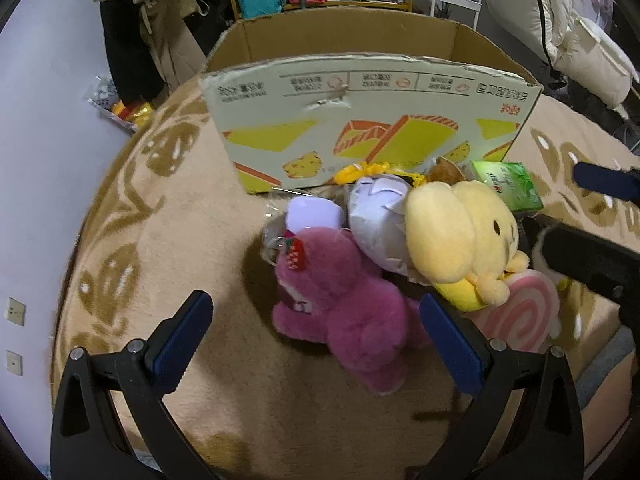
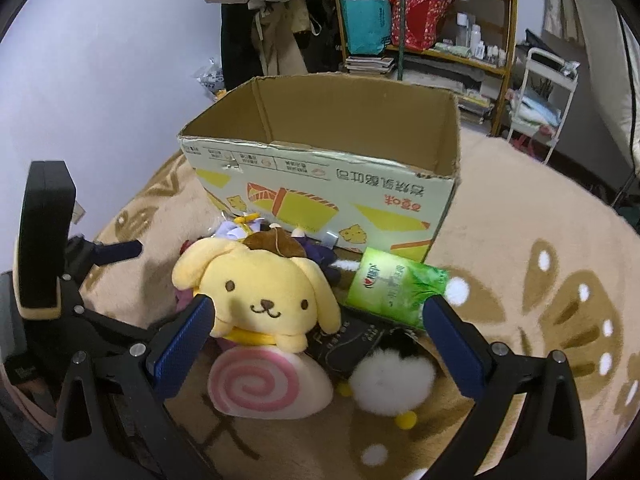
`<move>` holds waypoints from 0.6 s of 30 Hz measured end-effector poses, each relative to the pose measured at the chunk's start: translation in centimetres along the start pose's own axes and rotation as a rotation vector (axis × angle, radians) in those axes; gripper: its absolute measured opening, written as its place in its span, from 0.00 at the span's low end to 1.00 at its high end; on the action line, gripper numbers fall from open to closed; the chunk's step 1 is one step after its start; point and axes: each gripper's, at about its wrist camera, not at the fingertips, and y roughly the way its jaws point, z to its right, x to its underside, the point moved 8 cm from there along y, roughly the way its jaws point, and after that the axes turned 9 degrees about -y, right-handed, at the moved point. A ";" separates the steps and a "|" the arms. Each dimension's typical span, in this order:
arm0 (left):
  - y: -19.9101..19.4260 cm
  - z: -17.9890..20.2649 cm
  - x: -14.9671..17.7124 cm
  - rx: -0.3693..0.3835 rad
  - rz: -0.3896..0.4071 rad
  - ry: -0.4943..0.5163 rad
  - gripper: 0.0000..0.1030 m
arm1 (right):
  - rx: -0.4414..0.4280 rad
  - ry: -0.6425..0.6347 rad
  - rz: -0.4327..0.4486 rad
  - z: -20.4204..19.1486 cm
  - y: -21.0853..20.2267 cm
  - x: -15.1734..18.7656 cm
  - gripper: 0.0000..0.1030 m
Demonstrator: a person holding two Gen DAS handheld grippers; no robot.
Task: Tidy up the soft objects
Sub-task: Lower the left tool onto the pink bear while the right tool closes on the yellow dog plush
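Toys lie heaped on the rug [image 1: 168, 240] just before the box [image 2: 320, 184], which stands open-topped and looks empty as far as its interior shows. Left gripper [image 1: 316, 344] is spread wide, holding nothing, with the pink bear [image 1: 344, 312] between its fingers. Right gripper [image 2: 316, 340] is likewise wide and empty, its left finger touching the yellow dog [image 2: 260, 292]; the swirl cushion [image 2: 268, 384] and white pompom [image 2: 392, 384] lie between its fingers. Green pack [image 2: 396, 288] sits beside the pile. Recommendation: take one toy per hand, close on the body rather than a limb or ear, squeeze firmly since plush compresses, lift clear of neighbours, then release above the box.
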 end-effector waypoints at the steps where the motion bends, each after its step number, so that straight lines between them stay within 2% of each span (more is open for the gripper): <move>1: 0.1 0.1 0.0 0.013 -0.006 -0.007 0.99 | -0.012 0.002 -0.004 -0.1 0.3 0.0 1.00; 11: 1.7 0.1 0.1 0.037 -0.055 -0.038 0.99 | -0.076 0.014 -0.043 -0.8 2.8 -0.1 1.00; 18: 2.8 0.0 0.5 0.012 -0.080 -0.025 0.99 | -0.108 0.029 -0.076 -1.0 4.4 0.1 1.00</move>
